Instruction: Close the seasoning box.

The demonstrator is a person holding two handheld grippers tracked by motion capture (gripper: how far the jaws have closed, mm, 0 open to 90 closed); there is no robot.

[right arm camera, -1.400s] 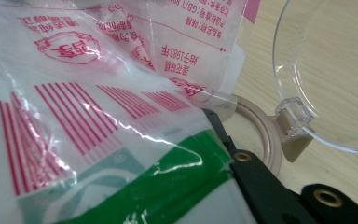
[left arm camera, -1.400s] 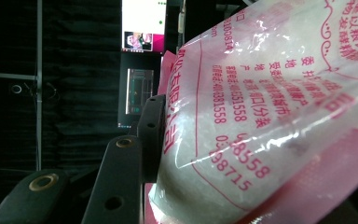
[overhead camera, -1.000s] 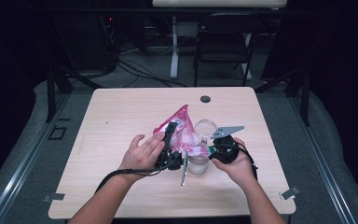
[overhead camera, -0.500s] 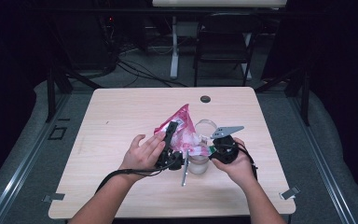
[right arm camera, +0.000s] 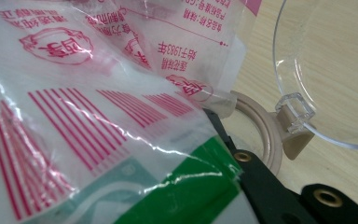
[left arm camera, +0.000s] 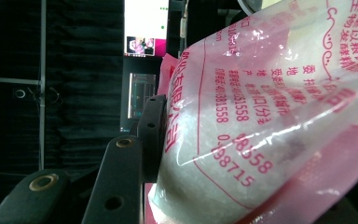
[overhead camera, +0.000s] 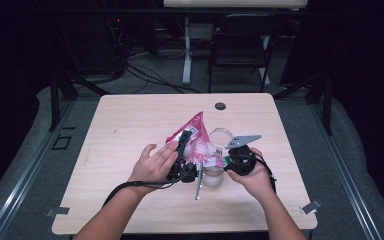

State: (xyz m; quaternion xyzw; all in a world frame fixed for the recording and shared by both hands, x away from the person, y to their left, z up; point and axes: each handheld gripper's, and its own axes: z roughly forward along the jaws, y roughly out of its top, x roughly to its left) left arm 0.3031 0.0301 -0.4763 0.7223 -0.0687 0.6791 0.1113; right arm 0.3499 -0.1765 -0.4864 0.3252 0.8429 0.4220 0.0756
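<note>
The pink-and-clear plastic bag (overhead camera: pixel 196 142) sits near the middle of the wooden table (overhead camera: pixel 130 120), slightly toward four o'clock, tilted over a clear jar (overhead camera: pixel 214 172) whose hinged transparent lid (right arm camera: pixel 335 70) stands open on a beige ring (right arm camera: pixel 256 126). Bare tabletop lies open all around, widest toward the far edge at twelve o'clock and the left edge at nine; the near edge at six is crossed by both forearms.

The bag is thin, glossy, crinkled film printed with red characters and stripes, with a green patch at one end, and it bulges with a whitish filling. The left gripper (overhead camera: pixel 182 160) has its jaws partly closed on the bag's rounded body, one black jaw pressed flat to the film in the left gripper view. The right gripper (overhead camera: pixel 235 157) pinches the bag's green-marked end.

The table is pale wood grain with rounded corners and a round dark cable hole (overhead camera: pixel 220 106) at twelve o'clock. Beyond it the room is dark, with a folding chair (overhead camera: pixel 240 50) and loose cables on grey floor.
</note>
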